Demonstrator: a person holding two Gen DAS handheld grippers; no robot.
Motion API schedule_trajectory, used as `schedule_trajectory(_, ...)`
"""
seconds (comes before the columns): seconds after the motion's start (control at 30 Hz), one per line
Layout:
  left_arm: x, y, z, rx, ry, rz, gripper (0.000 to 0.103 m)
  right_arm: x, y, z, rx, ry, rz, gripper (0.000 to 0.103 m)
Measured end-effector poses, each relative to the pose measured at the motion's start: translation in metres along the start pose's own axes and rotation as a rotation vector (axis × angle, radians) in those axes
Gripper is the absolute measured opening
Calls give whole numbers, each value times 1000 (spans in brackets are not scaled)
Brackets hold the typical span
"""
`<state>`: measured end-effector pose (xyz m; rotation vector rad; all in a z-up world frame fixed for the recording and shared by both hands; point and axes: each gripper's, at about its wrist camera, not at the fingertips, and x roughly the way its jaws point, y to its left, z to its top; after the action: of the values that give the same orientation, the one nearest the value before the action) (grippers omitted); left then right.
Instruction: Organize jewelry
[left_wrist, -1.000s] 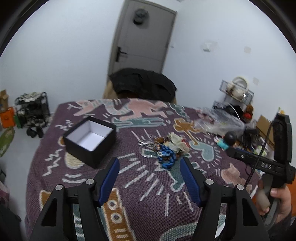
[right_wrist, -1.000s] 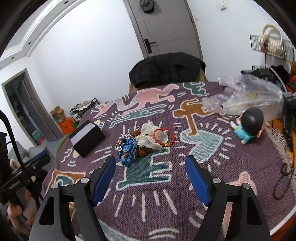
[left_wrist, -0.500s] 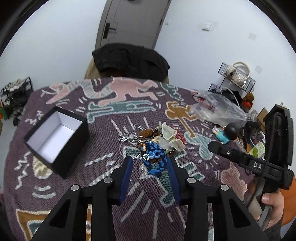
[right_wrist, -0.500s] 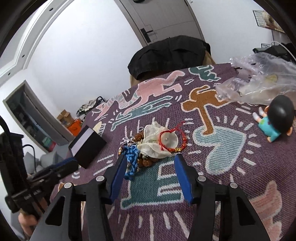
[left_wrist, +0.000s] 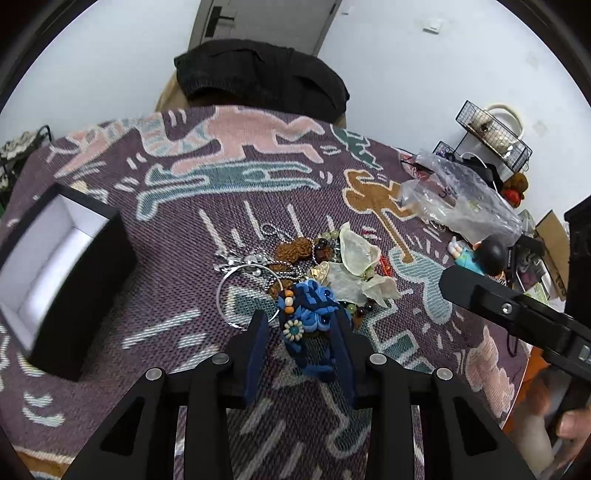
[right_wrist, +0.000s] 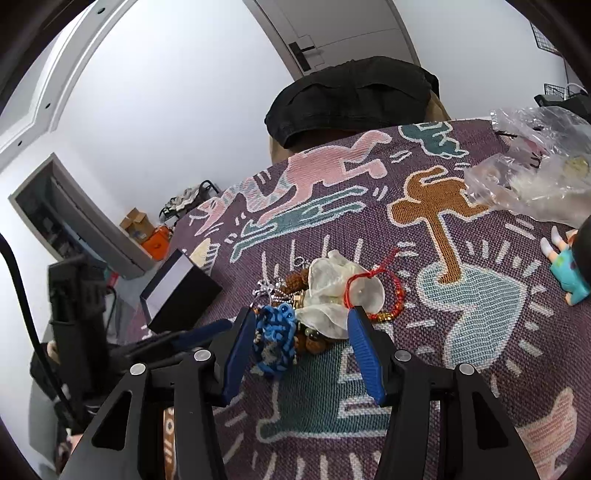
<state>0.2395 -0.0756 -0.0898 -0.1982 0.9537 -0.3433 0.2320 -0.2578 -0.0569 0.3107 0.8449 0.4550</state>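
The left tool (left_wrist: 301, 334) is straddling the blue knotted bracelet (left_wrist: 308, 314) on the surface (left_wrist: 177, 295), jaws parted, not yet clamping. The right tool (right_wrist: 301, 332) is hovering open. The bracelet is likely light, soft and snag-prone; grip its thick knotted body.

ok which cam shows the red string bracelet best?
Right wrist: the red string bracelet lies in the open on the white pouch. In the left wrist view, only a red sliver shows behind that pouch.
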Motion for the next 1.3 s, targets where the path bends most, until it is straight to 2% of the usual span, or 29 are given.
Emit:
schedule_trajectory(0.1,15,3,1,-17,29,-16,36,4,0,2,3,8,-7,54)
schedule_trajectory(0.13,19,5,0,-23,38,-10,29,6,-1,2,5,10,-10,54)
schedule_trajectory(0.17,21,7,0,-33,38,-26,26,8,-2,2,8,13,-12,54)
schedule_trajectory(0.23,20,11,0,-63,35,-69,10,14,-3,3,13,26,-18,54)
schedule_trajectory(0.3,15,12,1,-65,22,-55,10,20,-4,4,10,39,-28,54)
schedule_trajectory(0.4,-1,14,4,-67,-18,-84,9,30,-1,4,-6,61,-43,54)
schedule_trajectory(0.6,-30,18,13,-67,-78,-82,9,46,7,5,-48,90,-84,54)
schedule_trajectory(0.63,-37,20,15,-67,-88,-79,9,50,9,5,-66,96,-109,50)
schedule_trajectory(0.67,-41,20,16,-64,-95,-78,9,52,10,5,-76,101,-119,39)
schedule_trajectory(0.7,-46,20,18,-58,-104,-77,9,58,11,6,-89,119,-132,33)
schedule_trajectory(0.77,-54,21,21,-50,-118,-70,9,63,10,6,-97,143,-149,9)
schedule_trajectory(0.8,-60,21,23,-45,-128,-63,9,64,10,6,-100,149,-150,6)
schedule_trajectory(0.87,-69,24,25,-39,-144,-54,9,60,11,8,-112,131,-144,3)
schedule_trajectory(1.3,-137,43,47,-22,-256,0,9,2,53,44,-183,-20,-68,2)
